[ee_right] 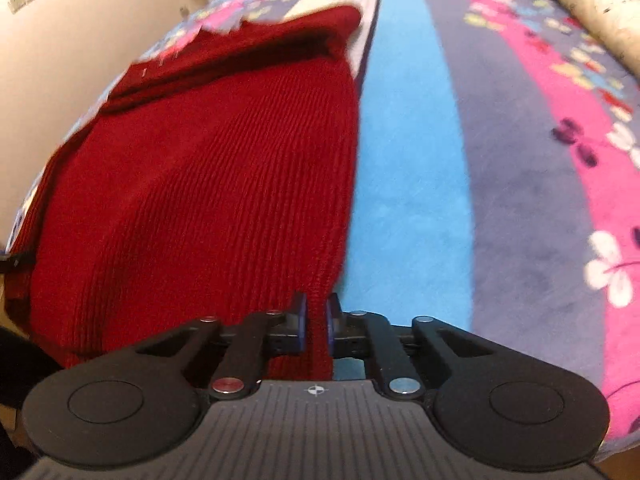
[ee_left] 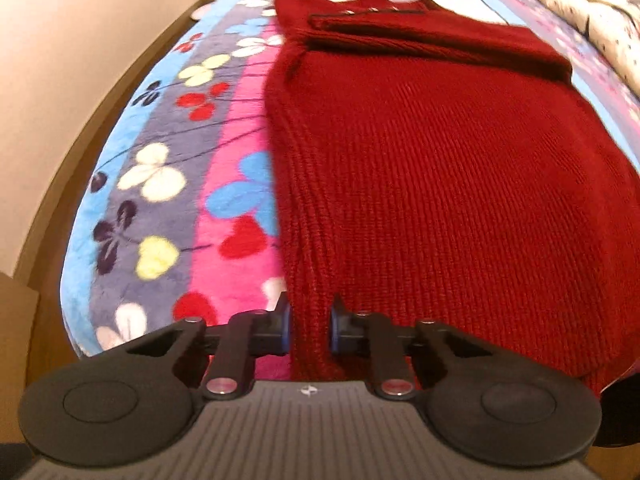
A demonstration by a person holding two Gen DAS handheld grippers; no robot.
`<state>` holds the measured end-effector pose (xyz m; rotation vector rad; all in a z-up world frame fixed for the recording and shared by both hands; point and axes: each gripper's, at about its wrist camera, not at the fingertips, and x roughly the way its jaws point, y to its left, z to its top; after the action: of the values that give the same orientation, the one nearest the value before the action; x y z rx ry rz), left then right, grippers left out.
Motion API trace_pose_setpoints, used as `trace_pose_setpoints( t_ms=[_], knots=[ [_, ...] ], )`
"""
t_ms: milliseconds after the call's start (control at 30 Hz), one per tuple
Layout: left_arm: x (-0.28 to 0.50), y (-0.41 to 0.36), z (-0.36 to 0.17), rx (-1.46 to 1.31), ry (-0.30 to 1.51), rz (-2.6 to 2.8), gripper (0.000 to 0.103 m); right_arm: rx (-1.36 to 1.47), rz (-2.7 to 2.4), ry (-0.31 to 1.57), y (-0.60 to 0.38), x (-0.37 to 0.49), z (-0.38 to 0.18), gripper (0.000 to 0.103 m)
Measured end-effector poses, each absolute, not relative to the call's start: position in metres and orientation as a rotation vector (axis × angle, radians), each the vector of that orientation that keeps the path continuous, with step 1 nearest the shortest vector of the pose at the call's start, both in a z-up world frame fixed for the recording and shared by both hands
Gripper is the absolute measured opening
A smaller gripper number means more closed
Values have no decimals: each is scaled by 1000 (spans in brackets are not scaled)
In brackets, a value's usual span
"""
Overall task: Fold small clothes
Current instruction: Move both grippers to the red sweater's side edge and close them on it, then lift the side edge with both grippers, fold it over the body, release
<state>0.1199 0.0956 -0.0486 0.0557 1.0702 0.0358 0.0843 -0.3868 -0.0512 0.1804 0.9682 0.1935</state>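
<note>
A dark red knit sweater (ee_left: 420, 168) lies flat on a flower-print blanket (ee_left: 160, 152), with a sleeve folded across its far part. My left gripper (ee_left: 310, 326) is shut on the sweater's near left hem corner, with knit bunched between the blue pads. In the right wrist view the sweater (ee_right: 200, 184) fills the left half. My right gripper (ee_right: 316, 320) is shut on its near right hem corner, over the blanket's blue stripe (ee_right: 412, 184).
The blanket covers a bed. A beige wall (ee_left: 60, 60) and wooden bed edge run along the left. A white patterned quilt (ee_left: 592, 12) lies bunched at the far right. It also shows in the right wrist view (ee_right: 592, 4).
</note>
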Motion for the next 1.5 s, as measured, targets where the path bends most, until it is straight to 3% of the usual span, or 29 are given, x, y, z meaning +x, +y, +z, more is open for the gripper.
trace_pose_setpoints(
  t_ms=[233, 333, 433, 533, 633, 700, 800, 1033, 1133, 1167, 1200, 1233, 1500],
  knots=[
    [98, 129, -12, -321, 905, -131, 16, 496, 173, 754, -465, 67, -8, 5],
    [97, 145, -14, -424, 916, -124, 16, 506, 144, 739, -477, 65, -6, 5],
    [109, 149, -30, -402, 1026, -44, 16, 452, 148, 805, -469, 76, -13, 5],
    [120, 150, -45, -372, 1107, 7, 16, 383, 174, 986, -446, 88, -44, 6],
    [126, 158, -51, -415, 1138, 36, 22, 388, 152, 1093, -439, 99, -67, 12],
    [128, 161, -55, -432, 1155, 57, 28, 380, 138, 1123, -436, 103, -75, 26],
    [130, 157, -59, -412, 1167, 52, 30, 351, 140, 1122, -428, 105, -78, 30],
    [130, 151, -63, -379, 1165, 48, 30, 329, 136, 1110, -423, 106, -77, 31],
    [128, 146, -62, -355, 1148, 31, 19, 329, 137, 1103, -424, 102, -75, 31],
    [127, 145, -61, -348, 1139, 27, 18, 326, 142, 1096, -425, 102, -75, 29],
    [125, 142, -58, -329, 1128, 23, 17, 323, 149, 1081, -424, 100, -73, 10],
    [123, 139, -55, -305, 1115, 18, 17, 335, 165, 1065, -425, 99, -70, 0],
    [105, 112, -27, -116, 971, -30, 15, 387, 159, 873, -433, 75, -31, 0]
  ],
)
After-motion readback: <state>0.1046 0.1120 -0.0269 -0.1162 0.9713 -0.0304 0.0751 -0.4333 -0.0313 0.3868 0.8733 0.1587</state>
